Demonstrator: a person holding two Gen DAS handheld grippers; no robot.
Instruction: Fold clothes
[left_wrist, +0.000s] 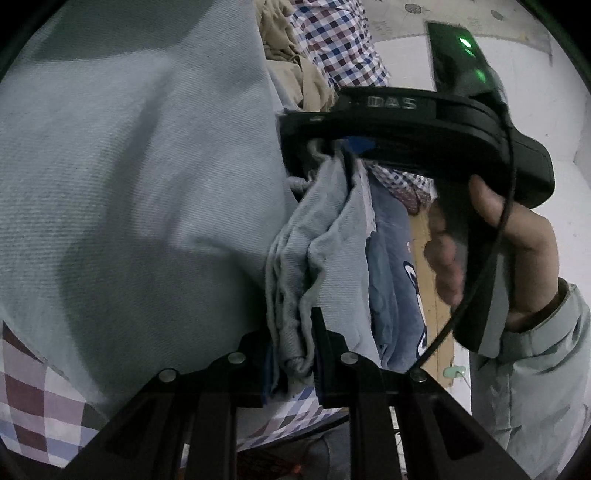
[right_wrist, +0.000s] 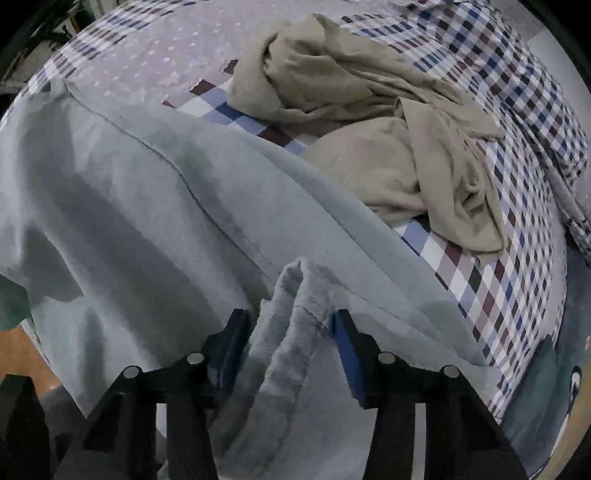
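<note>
Two grippers hold one grey garment (left_wrist: 129, 177). Left wrist view: the left gripper (left_wrist: 295, 354) is clamped on a bunched edge; cloth looks soft, light, limp. Right wrist view: the right gripper (right_wrist: 291, 332) pinches a thick fold (right_wrist: 295, 295), and the garment drapes over the bed (right_wrist: 517, 221); hems seem the safest hold.

Left gripper (left_wrist: 295, 354): black fingers, blue pads on inner faces, four round silver screws across the linkage behind.
Right gripper (right_wrist: 291, 332): black fingers, blue pads, four silver screws behind; black body embossed "DAS", green light at rear, black cable trailing past the handle.
Hand (left_wrist: 517, 251): bare.
Sleeve (left_wrist: 535, 369): pale grey-green, buttoned cuff.
</note>
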